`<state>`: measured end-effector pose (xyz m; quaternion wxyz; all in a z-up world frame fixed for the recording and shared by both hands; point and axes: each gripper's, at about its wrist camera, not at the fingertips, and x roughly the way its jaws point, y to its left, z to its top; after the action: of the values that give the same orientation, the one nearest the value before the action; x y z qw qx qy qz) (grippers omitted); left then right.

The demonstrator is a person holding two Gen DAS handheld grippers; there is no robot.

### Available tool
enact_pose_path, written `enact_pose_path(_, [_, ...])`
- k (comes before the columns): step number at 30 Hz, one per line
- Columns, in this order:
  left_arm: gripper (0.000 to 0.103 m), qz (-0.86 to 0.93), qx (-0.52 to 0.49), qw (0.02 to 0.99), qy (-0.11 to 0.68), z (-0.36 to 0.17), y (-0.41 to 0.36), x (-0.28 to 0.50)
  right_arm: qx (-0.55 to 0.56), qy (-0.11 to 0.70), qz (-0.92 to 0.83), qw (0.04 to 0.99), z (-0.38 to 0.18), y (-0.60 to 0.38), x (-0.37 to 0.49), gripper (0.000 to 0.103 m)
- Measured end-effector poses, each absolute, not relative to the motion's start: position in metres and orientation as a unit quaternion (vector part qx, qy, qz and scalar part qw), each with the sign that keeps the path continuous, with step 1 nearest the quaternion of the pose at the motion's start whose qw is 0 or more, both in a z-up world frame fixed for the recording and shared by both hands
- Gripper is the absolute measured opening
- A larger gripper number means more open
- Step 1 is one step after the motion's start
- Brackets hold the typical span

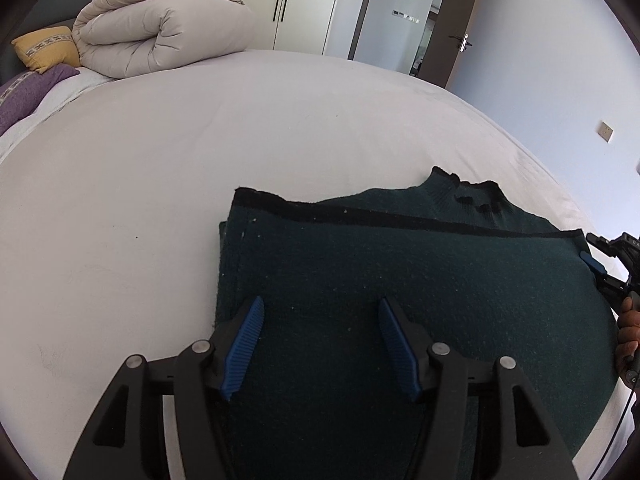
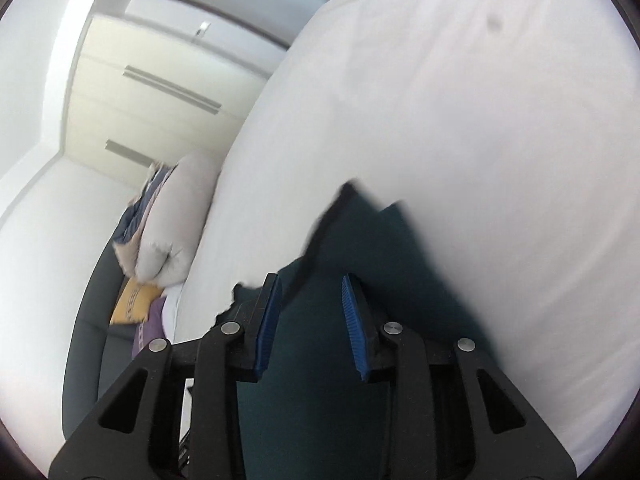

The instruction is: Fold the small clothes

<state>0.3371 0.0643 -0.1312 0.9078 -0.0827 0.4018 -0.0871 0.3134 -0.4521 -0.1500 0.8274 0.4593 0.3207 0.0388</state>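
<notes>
White bed sheet point(image 1: 200, 168) fills most of both views, w/ a rolled beige duvet point(image 1: 160, 36) plus yellow cushion point(image 1: 48, 48) and purple cushion point(image 1: 28, 88) at the far end, wardrobe doors point(image 1: 296, 0) behind. Dark green sweater point(image 1: 400, 288) lies folded on the bed, black-trimmed hem doubled up toward the collar point(image 1: 468, 196). Left gripper point(image 1: 320, 320) hovers over the sweater's near part, blue pads spread apart, nothing between them. Right gripper point(image 2: 310, 304) is at the sweater's edge, jaws apart w/ green fabric showing between them; right wrist view is blurred, can't tell if it touches.
</notes>
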Motion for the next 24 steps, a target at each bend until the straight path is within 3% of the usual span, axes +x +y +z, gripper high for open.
enact_pose_path(3, [0.064, -0.091, -0.089, 0.908, 0.399, -0.134, 0.066, 0.338, 0.466, 0.300, 0.016, 0.832, -0.135, -0.464, 0.287, 0.035])
enact_pose_path(7, [0.064, -0.089, -0.086, 0.909, 0.398, -0.134, 0.065, 0.338, 0.437, 0.305, 0.142, 0.834, -0.102, -0.390, 0.277, 0.035])
enact_pose_path(9, [0.064, -0.089, -0.086, 0.909, 0.398, -0.133, 0.065, 0.338, 0.392, 0.346, 0.218, 0.824, -0.099, -0.327, 0.280, 0.043])
enact_pose_path(14, [0.064, -0.089, -0.088, 0.909, 0.397, -0.134, 0.065, 0.337, 0.336, 0.463, 0.264, 0.776, -0.153, -0.217, 0.284, 0.044])
enact_pose_path(17, [0.064, -0.093, -0.093, 0.909, 0.396, -0.134, 0.066, 0.337, 0.356, 0.461, 0.260, 0.770, -0.176, -0.223, 0.285, 0.035])
enact_pose_path(24, [0.065, -0.102, -0.110, 0.907, 0.394, -0.132, 0.073, 0.335, 0.454, 0.381, 0.134, 0.795, -0.177, -0.334, 0.235, 0.036])
